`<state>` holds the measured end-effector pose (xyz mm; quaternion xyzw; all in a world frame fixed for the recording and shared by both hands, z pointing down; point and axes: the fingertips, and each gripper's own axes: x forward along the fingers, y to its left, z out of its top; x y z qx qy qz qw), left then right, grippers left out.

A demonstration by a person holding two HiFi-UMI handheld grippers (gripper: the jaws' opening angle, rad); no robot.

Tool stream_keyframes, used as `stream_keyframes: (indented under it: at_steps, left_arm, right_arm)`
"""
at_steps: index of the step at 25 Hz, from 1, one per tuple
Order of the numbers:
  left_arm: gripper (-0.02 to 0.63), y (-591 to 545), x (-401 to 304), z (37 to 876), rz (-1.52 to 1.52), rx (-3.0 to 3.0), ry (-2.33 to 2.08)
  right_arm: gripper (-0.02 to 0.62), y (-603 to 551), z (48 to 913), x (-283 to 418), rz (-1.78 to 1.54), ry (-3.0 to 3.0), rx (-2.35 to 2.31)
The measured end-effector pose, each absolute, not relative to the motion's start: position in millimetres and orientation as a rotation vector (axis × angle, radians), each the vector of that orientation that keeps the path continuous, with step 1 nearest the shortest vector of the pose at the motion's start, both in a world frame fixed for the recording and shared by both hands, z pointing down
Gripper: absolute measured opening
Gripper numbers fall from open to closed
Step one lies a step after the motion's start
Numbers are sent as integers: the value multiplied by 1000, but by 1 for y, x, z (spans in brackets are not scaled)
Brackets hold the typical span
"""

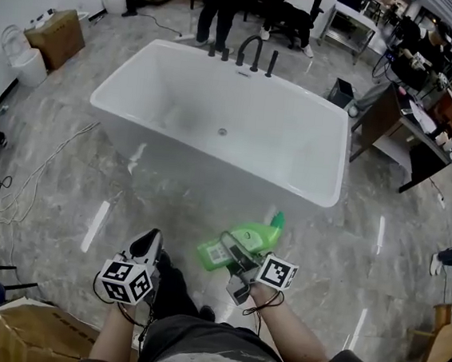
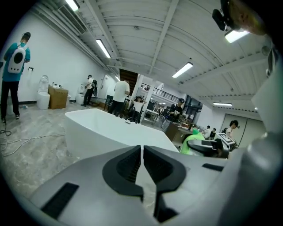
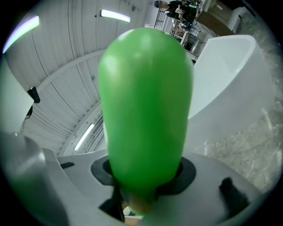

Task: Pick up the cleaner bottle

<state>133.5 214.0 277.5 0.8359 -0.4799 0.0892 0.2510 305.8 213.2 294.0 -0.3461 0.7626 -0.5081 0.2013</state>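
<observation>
The green cleaner bottle (image 1: 245,241) lies on its side in the air, just in front of the white bathtub (image 1: 211,165). My right gripper (image 1: 236,256) is shut on it. In the right gripper view the bottle (image 3: 146,106) fills the space between the jaws and hides the pads, with the bathtub (image 3: 221,75) behind it. My left gripper (image 1: 149,242) hangs to the bottle's left with nothing in it. Its jaws (image 2: 142,164) stand together with only a thin slit between them. The bottle (image 2: 192,142) also shows at the right of the left gripper view, beside the bathtub (image 2: 101,128).
A black tap (image 1: 249,52) stands on the tub's far rim, and people (image 1: 220,7) stand beyond it. A cardboard box (image 1: 56,36) and a toilet (image 1: 22,54) are at the left wall. Cables (image 1: 29,184) trail over the floor. Desks (image 1: 408,127) stand at the right.
</observation>
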Motion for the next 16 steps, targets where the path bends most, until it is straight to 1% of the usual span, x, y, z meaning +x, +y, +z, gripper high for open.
stream_keyframes:
  at_steps: [16]
  left_arm:
    - [29,303,177,276,267,2307,-1271]
  right_arm:
    - [195,303,295,338,-1377,2126,-967]
